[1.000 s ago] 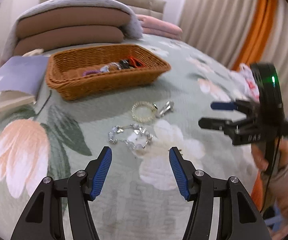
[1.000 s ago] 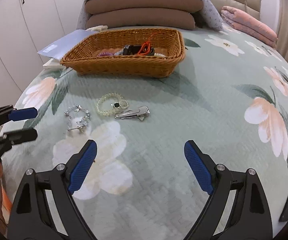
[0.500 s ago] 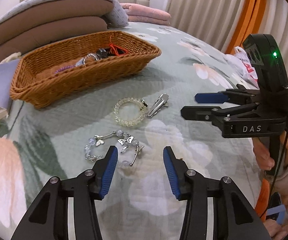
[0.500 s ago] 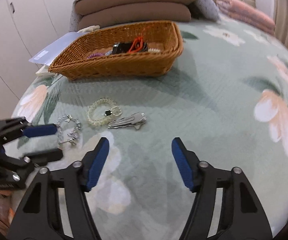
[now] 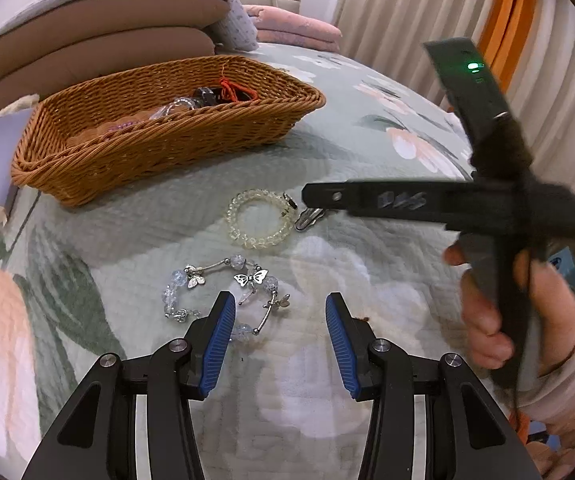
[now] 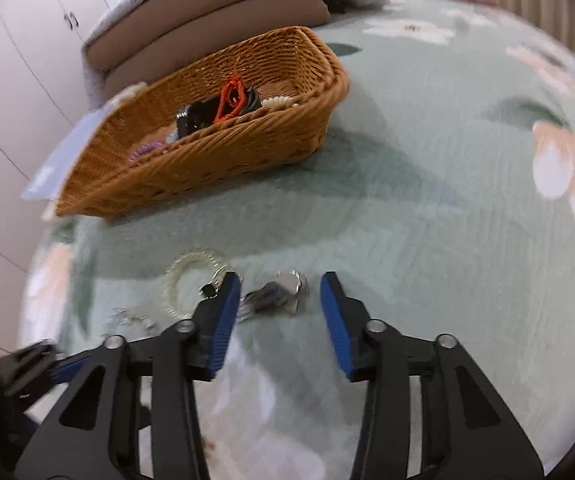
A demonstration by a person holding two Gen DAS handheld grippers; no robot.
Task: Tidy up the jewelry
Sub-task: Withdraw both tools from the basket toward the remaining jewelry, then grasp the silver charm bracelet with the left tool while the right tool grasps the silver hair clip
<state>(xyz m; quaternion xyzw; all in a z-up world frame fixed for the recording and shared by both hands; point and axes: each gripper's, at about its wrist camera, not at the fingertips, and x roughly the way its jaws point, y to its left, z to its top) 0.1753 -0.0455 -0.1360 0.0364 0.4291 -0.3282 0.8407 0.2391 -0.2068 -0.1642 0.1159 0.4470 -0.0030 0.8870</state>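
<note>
Fingers of your right gripper (image 6: 280,290) have just been closing around the hair clip (image 6: 275,295) in front of the basket (image 5: 159,148), not yet clenched on it. Your left gripper (image 5: 279,312) hovers released over the butterfly bracelet (image 5: 223,292), nearer you than the clear bead bracelet (image 5: 257,219) on the bed (image 5: 367,148).

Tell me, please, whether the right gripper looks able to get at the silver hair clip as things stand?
Probably yes. The right gripper has been closing its jaws, with the silver hair clip lying between them on the bedspread, nothing covering it.
</note>
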